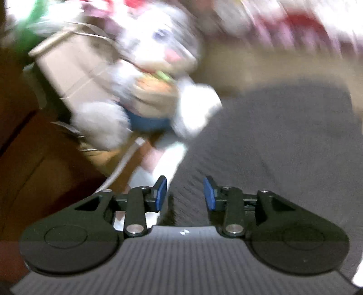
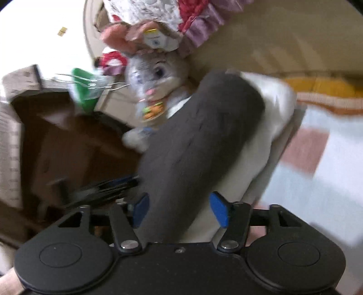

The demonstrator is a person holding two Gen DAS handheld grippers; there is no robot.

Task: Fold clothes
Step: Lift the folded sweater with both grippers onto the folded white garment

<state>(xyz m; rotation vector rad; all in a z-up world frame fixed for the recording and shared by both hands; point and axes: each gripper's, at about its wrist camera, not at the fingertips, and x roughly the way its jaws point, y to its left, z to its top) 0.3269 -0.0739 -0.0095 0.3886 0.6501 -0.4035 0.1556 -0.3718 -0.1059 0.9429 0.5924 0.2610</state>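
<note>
A dark grey garment (image 2: pixel 199 140) lies folded as a long rounded slab on top of a white garment (image 2: pixel 261 145). It also fills the right of the blurred left wrist view (image 1: pixel 272 147). My right gripper (image 2: pixel 180 210) is open, its blue pads (image 2: pixel 219 210) on either side of the grey garment's near end. My left gripper (image 1: pixel 185 192) is open and empty over the grey garment's left edge. In the right wrist view a blurred dark shape (image 2: pixel 106 186) that looks like the left gripper sits at the garment's left.
A grey plush rabbit (image 2: pixel 154 86) (image 1: pixel 147 86) sits by the garments' far left. A cardboard box (image 1: pixel 72 70) and a brown wooden cabinet (image 2: pixel 74 145) stand to the left. A patterned blanket (image 2: pixel 317 158) lies to the right. Quilted bedding (image 2: pixel 172 18) is heaped behind.
</note>
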